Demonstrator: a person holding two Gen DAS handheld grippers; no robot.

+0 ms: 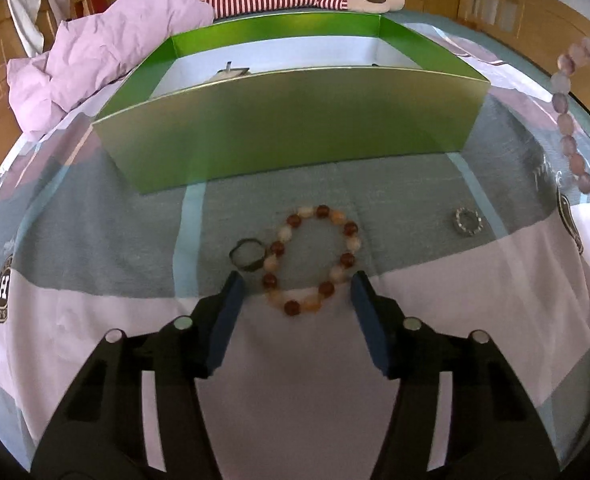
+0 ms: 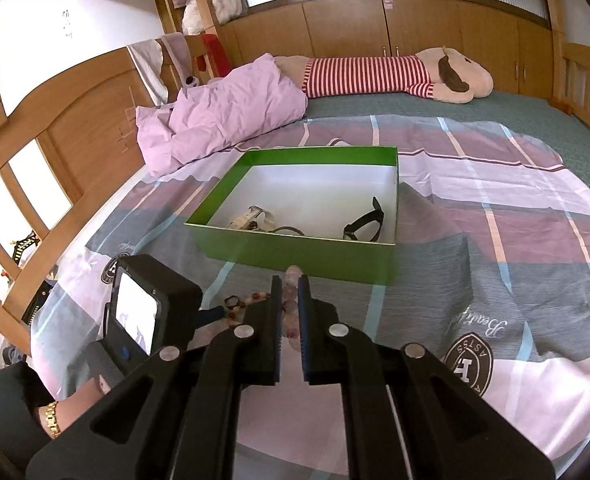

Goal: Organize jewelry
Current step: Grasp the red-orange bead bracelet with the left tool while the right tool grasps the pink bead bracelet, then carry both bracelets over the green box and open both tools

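Observation:
A red-and-cream bead bracelet (image 1: 312, 260) lies on the bed sheet, with a dark ring (image 1: 247, 255) touching its left side and a sparkly ring (image 1: 468, 221) to its right. My left gripper (image 1: 295, 296) is open, its fingers either side of the bracelet's near edge. My right gripper (image 2: 290, 292) is shut on a pale purple bead bracelet (image 2: 291, 300), held in the air; the bracelet hangs at the right edge of the left wrist view (image 1: 567, 120). The green box (image 2: 295, 246) stands just beyond, holding a white watch (image 2: 251, 218) and a black watch (image 2: 365, 224).
A crumpled lilac quilt (image 2: 223, 116) and a striped plush toy (image 2: 379, 74) lie behind the box. Wooden bed rails (image 2: 75, 132) run along the left and right. The left gripper's body with its screen (image 2: 147, 308) sits low left in the right wrist view.

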